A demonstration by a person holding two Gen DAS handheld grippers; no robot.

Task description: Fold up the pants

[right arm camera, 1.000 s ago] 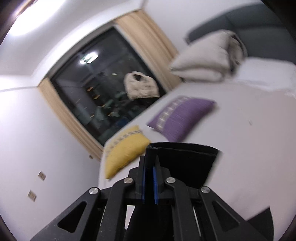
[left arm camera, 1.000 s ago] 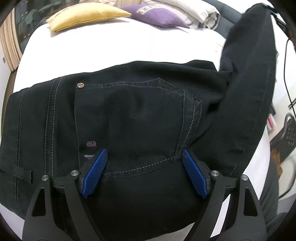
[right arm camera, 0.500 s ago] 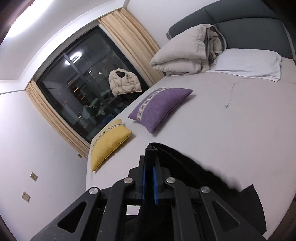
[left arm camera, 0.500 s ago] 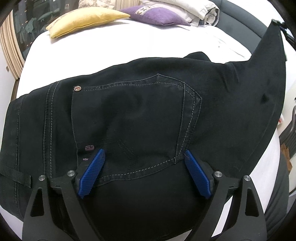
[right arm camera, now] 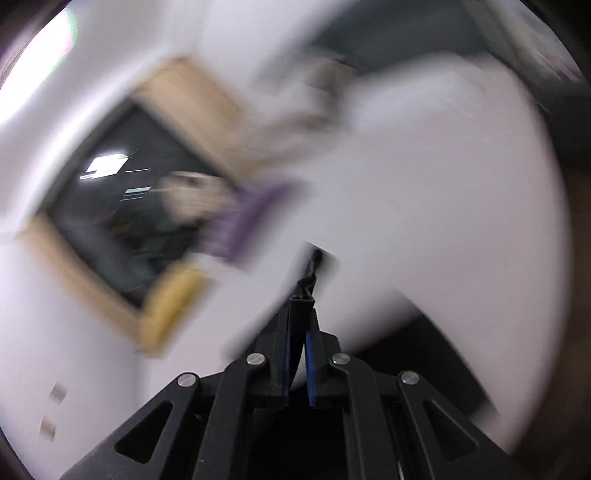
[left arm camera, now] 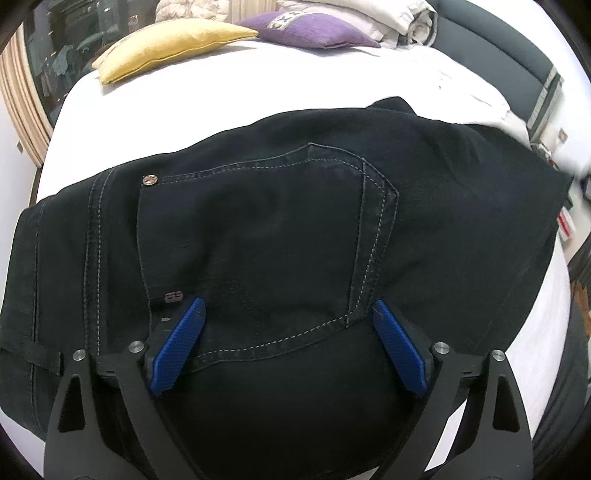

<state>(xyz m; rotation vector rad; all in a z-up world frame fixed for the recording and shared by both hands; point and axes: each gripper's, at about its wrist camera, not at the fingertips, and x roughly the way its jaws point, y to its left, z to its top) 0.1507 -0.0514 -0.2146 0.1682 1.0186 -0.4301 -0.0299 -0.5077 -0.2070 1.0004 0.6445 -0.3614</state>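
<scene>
The black pants (left arm camera: 280,236) lie spread across the white bed (left arm camera: 229,88), back pocket up. A small tab at the pocket's near left corner carries marks too small to read; a metal rivet (left arm camera: 150,180) sits at the pocket's far left corner. Beyond the pants, a yellow cushion (left arm camera: 170,42) and a purple cushion (left arm camera: 314,29) rest by the grey headboard (left arm camera: 491,48). Bare sheet remains between pants and cushions. The left tongs (left arm camera: 288,325) stand wide over the pocket. The right tongs (right arm camera: 300,306) pinch dark cloth; that view is badly blurred.
</scene>
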